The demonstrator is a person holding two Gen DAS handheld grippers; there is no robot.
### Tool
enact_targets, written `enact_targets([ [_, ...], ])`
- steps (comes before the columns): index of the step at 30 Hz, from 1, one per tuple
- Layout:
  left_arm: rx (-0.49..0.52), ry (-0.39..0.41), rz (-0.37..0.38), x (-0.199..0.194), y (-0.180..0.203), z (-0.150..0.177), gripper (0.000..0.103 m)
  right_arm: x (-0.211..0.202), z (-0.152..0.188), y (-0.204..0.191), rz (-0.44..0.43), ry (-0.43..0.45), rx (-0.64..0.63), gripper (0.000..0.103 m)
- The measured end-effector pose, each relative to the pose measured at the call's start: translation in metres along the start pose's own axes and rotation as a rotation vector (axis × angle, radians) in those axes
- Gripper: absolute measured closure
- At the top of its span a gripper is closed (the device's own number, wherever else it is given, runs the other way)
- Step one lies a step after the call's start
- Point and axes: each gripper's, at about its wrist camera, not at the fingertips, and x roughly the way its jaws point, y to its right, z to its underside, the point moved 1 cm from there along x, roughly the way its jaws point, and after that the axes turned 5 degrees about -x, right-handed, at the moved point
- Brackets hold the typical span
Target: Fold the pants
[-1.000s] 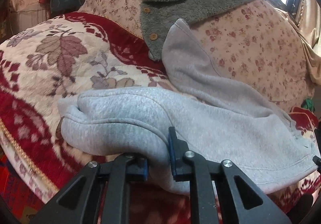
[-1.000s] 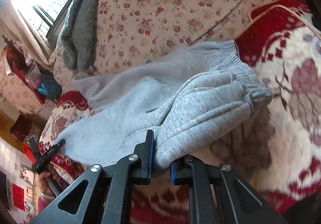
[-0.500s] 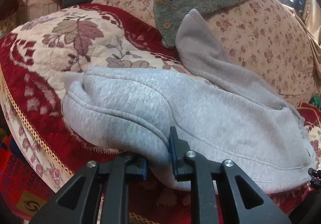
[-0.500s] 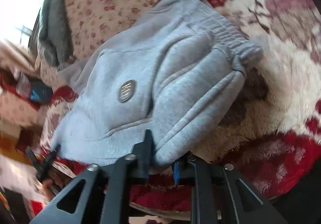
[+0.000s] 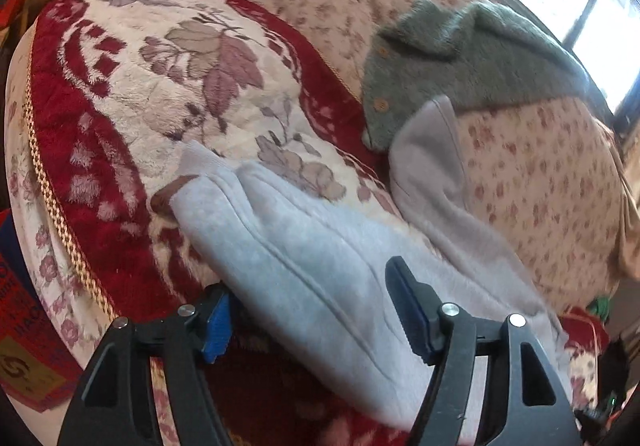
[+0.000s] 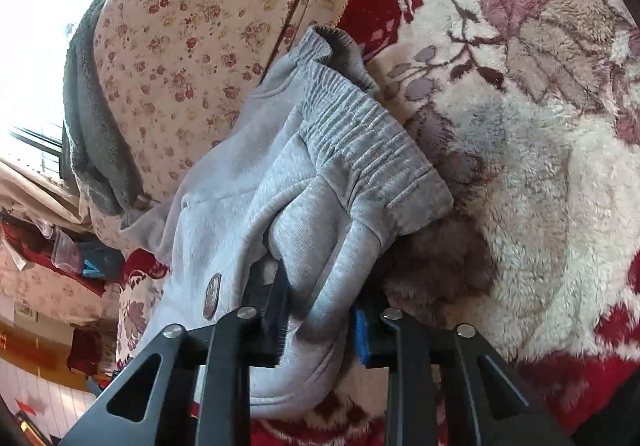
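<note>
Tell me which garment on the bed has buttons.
The fuzzy green jacket draped over the floral bedding: two brown buttons run down its edge. The grey pants show none.

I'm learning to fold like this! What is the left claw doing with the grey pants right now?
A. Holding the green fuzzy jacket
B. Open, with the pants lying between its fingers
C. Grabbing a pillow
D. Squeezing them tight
B: the left claw stands wide open around the grey pants, its blue pads not pressing the cloth.
</note>
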Motion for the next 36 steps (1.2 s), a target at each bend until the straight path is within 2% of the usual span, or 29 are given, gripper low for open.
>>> enact_targets([
  [1, 0.001, 0.006, 0.004, 0.002, 0.0, -0.004, 0.036, -0.002, 0.0, -0.002, 0.009, 0.003, -0.016, 0.081],
  [2, 0.014, 0.019, 0.015, 0.003, 0.003, -0.008, 0.042, -0.005, 0.0, -0.002, 0.012, 0.006, -0.027, 0.082],
  [3, 0.052, 0.043, 0.016, 0.002, 0.009, -0.012, 0.067, -0.008, 0.0, -0.003, 0.012, 0.009, -0.037, 0.082],
  [4, 0.108, 0.065, 0.0, 0.0, 0.017, -0.014, 0.08, -0.011, 0.0, -0.004, 0.014, 0.011, -0.049, 0.082],
  [5, 0.156, 0.083, 0.002, -0.003, 0.024, -0.017, 0.08, -0.013, 0.0, -0.005, 0.017, 0.012, -0.056, 0.082],
  [7, 0.187, 0.09, 0.055, -0.009, 0.029, -0.02, 0.084, -0.014, 0.001, -0.007, 0.03, 0.005, -0.075, 0.082],
  [8, 0.198, 0.09, 0.05, -0.01, 0.029, -0.021, 0.084, -0.014, 0.001, -0.008, 0.04, 0.001, -0.086, 0.082],
  [10, 0.221, 0.075, -0.019, -0.008, 0.02, -0.017, 0.084, -0.013, 0.004, -0.01, 0.069, -0.014, -0.113, 0.082],
  [12, 0.2, 0.025, -0.081, 0.001, 0.001, -0.009, 0.084, -0.01, 0.006, -0.012, 0.122, -0.04, -0.139, 0.081],
  [14, 0.189, -0.027, -0.15, 0.009, -0.015, -0.001, 0.077, -0.009, 0.007, -0.016, 0.167, -0.06, -0.185, 0.076],
  [16, 0.169, -0.053, -0.2, 0.013, -0.028, 0.007, 0.057, -0.008, 0.007, -0.019, 0.213, -0.075, -0.206, 0.073],
  [18, 0.144, -0.053, -0.217, 0.009, -0.039, 0.009, 0.046, -0.009, 0.005, -0.021, 0.297, -0.096, -0.232, 0.06],
  [19, 0.138, -0.049, -0.217, 0.006, -0.041, 0.009, 0.04, -0.011, 0.004, -0.022, 0.339, -0.093, -0.252, 0.047],
  [20, 0.141, -0.043, -0.226, 0.002, -0.04, 0.007, 0.038, -0.014, 0.003, -0.024, 0.371, -0.083, -0.272, 0.039],
  [23, 0.185, -0.01, -0.261, -0.008, -0.031, 0.004, 0.034, -0.027, -0.001, -0.035, 0.438, -0.046, -0.337, 0.039],
  [24, 0.197, 0.01, -0.261, -0.015, -0.027, 0.001, 0.033, -0.034, -0.004, -0.04, 0.496, -0.016, -0.367, 0.039],
  [26, 0.203, 0.042, -0.251, -0.023, -0.019, -0.004, 0.027, -0.045, -0.007, -0.052, 0.533, 0.029, -0.401, 0.039],
  [28, 0.217, 0.067, -0.222, -0.03, -0.006, -0.008, 0.021, -0.054, -0.012, -0.064, 0.49, 0.062, -0.418, 0.038],
  [32, 0.239, 0.071, -0.177, -0.028, 0.018, -0.011, 0.017, -0.047, -0.017, -0.094, 0.353, 0.042, -0.45, 0.03],
  [36, 0.26, 0.057, -0.2, -0.014, 0.026, -0.008, 0.016, -0.018, -0.012, -0.131, 0.284, -0.005, -0.53, 0.03],
])
